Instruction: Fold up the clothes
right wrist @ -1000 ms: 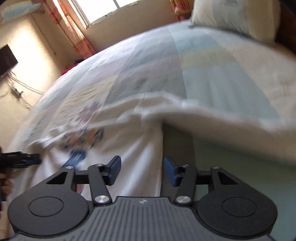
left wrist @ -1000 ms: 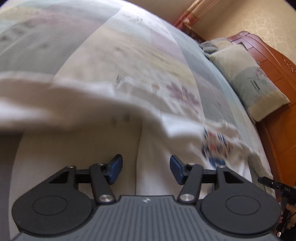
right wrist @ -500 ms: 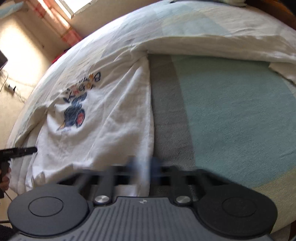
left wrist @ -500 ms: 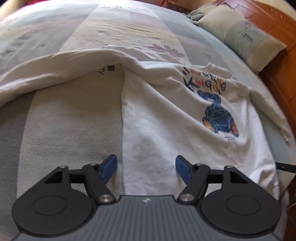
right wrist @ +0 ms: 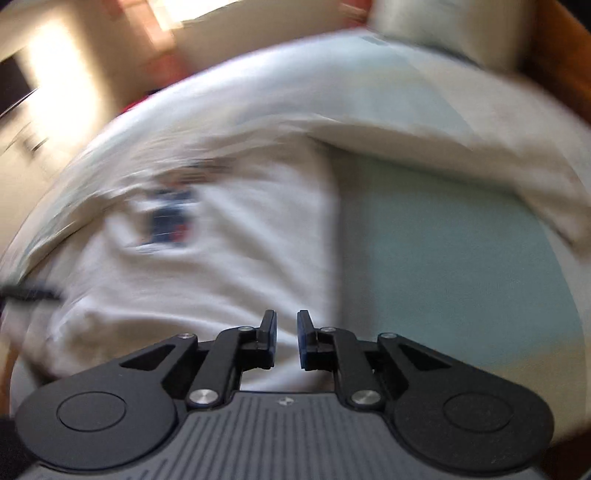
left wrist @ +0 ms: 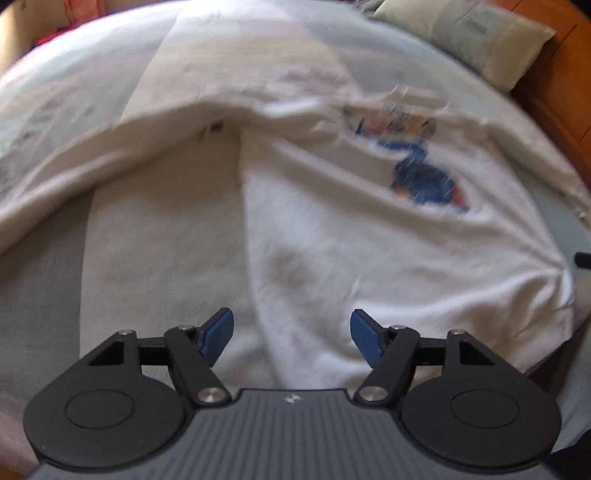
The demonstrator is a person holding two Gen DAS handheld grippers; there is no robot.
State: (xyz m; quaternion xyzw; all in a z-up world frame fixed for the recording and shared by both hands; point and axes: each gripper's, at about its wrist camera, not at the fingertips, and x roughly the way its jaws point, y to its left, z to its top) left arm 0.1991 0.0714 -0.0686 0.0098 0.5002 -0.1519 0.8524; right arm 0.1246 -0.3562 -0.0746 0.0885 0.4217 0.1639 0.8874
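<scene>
Bedspread [left wrist: 159, 266] under white shirt [left wrist: 369, 236], pillow [left wrist: 476, 33] beyond

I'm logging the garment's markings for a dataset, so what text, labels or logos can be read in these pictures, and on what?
Nothing is legible.
White long-sleeved shirt with blue and orange chest print: coloured lettering above the graphic, blurred by motion in both views.
Small tag at the shirt's neckline: dark marks, too blurred.
Pale green and cream pillow: faint grey print, too small.
Left gripper and right gripper: a small emblem on each housing, no words.

Left claw [left wrist: 291, 338] gapes wide above the white shirt's [left wrist: 369, 240] hem.
</scene>
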